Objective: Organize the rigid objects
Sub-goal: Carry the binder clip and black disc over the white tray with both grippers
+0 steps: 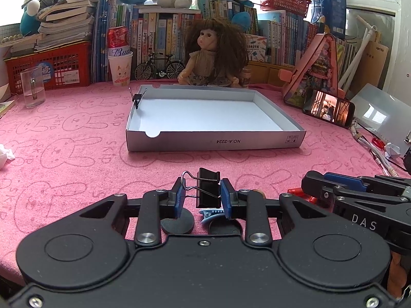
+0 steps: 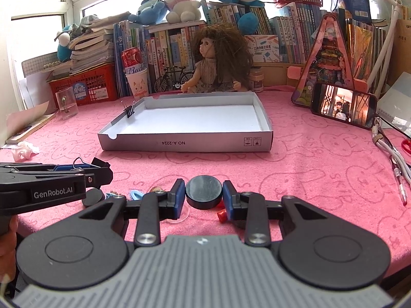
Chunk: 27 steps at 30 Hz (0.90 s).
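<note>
My left gripper (image 1: 203, 195) is shut on a black binder clip (image 1: 208, 191), held upright just above the pink cloth. My right gripper (image 2: 204, 195) is shut on a black round disc (image 2: 203, 192). Ahead of both lies a shallow white cardboard tray (image 1: 215, 141) with another small binder clip (image 1: 137, 99) clamped on its left wall. Under the left gripper lie a second black disc (image 1: 177, 224) and a light blue toothed hair clip (image 1: 212, 213). The right gripper shows at the right edge of the left wrist view, over a red piece (image 1: 295, 191).
A doll (image 1: 213, 54) sits behind the tray before rows of books. A glass mug (image 1: 33, 87), a paper cup with a can (image 1: 120, 59) and a red crate (image 1: 48, 66) stand at the left. A phone (image 1: 328, 107), cables and pens (image 2: 397, 164) lie at the right.
</note>
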Motion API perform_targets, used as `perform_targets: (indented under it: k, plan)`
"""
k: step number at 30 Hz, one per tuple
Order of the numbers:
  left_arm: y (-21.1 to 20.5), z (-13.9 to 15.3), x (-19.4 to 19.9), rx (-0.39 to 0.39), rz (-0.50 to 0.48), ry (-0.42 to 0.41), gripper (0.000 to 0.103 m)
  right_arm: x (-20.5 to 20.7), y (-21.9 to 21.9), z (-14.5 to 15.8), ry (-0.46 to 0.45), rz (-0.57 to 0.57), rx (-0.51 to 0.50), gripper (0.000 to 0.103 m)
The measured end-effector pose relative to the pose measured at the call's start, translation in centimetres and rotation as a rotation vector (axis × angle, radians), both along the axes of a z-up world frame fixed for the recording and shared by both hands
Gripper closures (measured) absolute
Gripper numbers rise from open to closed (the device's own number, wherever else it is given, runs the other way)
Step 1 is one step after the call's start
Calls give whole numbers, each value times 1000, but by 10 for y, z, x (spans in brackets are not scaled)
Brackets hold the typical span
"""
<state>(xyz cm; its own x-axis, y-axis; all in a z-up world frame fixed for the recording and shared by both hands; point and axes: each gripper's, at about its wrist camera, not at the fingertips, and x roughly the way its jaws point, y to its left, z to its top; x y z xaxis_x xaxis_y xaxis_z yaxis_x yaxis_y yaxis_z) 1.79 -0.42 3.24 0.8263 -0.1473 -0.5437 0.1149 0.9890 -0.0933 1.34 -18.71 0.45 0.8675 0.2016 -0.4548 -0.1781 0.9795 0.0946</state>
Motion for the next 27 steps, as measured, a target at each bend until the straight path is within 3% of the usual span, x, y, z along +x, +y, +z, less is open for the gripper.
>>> perform_targets:
  k: [27]
  plan:
    - [-9,10,40,-40,-27,8,76,35,-8,9,6,-11,58,66]
